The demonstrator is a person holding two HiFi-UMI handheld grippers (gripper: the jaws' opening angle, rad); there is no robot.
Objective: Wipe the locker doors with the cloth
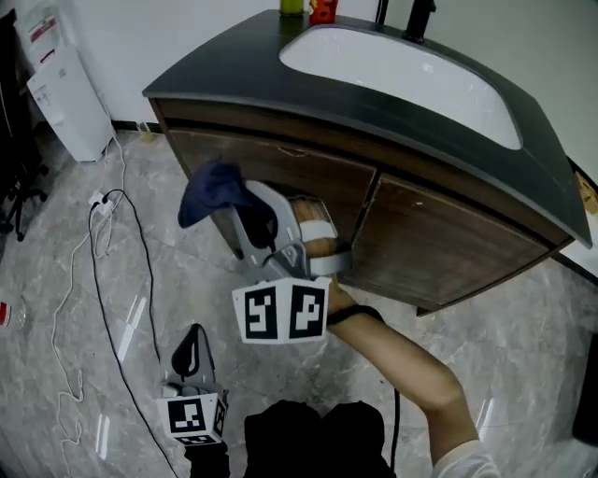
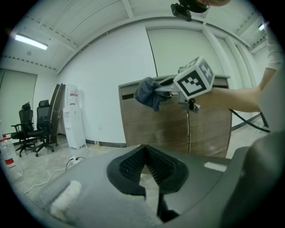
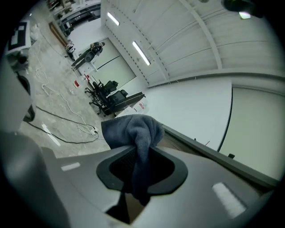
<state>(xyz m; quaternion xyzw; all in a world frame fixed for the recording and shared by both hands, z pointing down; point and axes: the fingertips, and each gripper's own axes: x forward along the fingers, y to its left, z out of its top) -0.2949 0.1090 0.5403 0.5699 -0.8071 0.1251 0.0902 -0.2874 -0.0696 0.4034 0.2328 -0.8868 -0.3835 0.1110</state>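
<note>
Hard to tell whether touching the wood or not: dark blue cloth [image 1: 213,191] clamped in the right tongs [image 1: 234,213], bunched up before the left locker door [image 1: 280,168]. Left tongs [image 1: 194,334] pressed together on nothing, low over the floor, well apart from the doors. Cut off at the top edge: a yellow bottle [image 1: 291,6] and an orange thing [image 1: 322,9] on the counter [image 1: 224,56], near the sink [image 1: 402,75]. Loose cables [image 1: 103,243] across the floor nearby.
</note>
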